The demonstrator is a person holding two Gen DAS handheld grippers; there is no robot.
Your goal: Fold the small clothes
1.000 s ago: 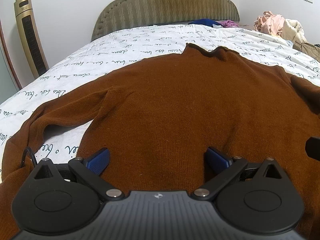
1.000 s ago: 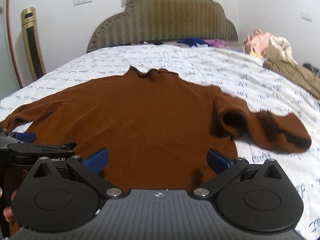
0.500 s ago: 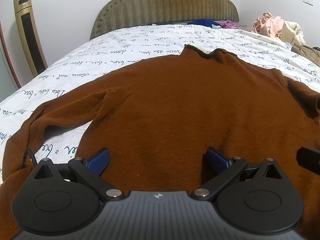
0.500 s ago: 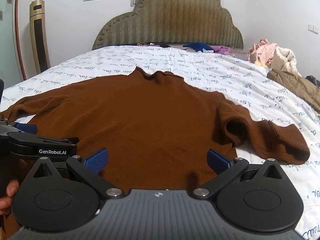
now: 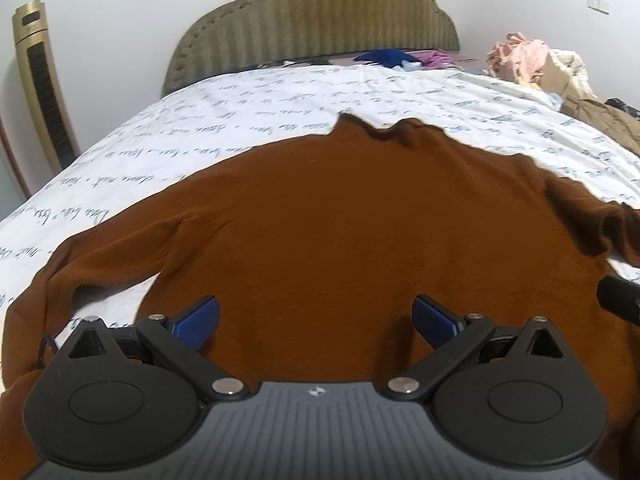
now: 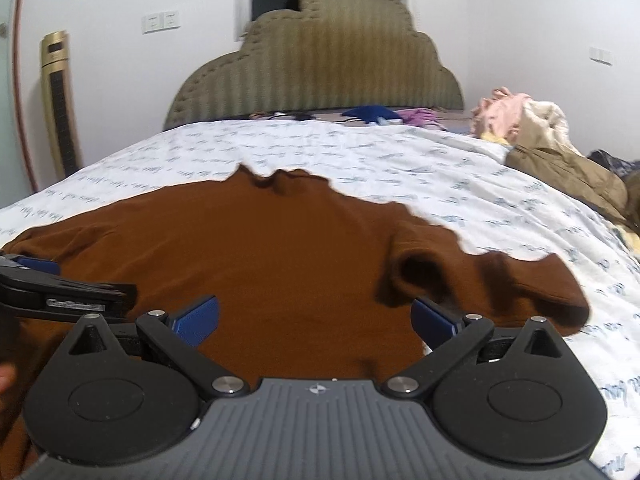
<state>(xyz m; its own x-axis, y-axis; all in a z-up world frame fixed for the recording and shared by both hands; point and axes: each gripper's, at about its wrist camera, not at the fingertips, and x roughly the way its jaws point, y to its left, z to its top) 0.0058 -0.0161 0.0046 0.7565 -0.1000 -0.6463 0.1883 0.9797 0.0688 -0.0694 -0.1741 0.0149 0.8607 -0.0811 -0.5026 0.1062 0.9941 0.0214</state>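
Your brown sweater (image 5: 340, 216) lies spread flat on the bed (image 5: 248, 108), collar toward the headboard (image 5: 312, 20), hem toward you. Your left claw (image 5: 316, 318) hangs over the lower left part of the body, both blue pads spread wide with only knit showing between them, gripping nothing. On its left the sleeve runs out and bends back along the sheet. Your right claw (image 6: 316, 316) is likewise wide open and empty, over the lower right of the sweater (image 6: 256, 264); its right pad sits just beside the bunched, folded-over right sleeve (image 6: 500, 284). From the right wrist view you can see the left claw (image 6: 24, 276) at the left edge, low over the fabric, and a bit of your hand (image 6: 6, 376) behind it. Whether either claw touches the cloth, you cannot tell. A heap of other clothes (image 6: 532, 132) sits at the bed's far right, and a gold tower fan (image 5: 42, 84) stands by the wall on the left.
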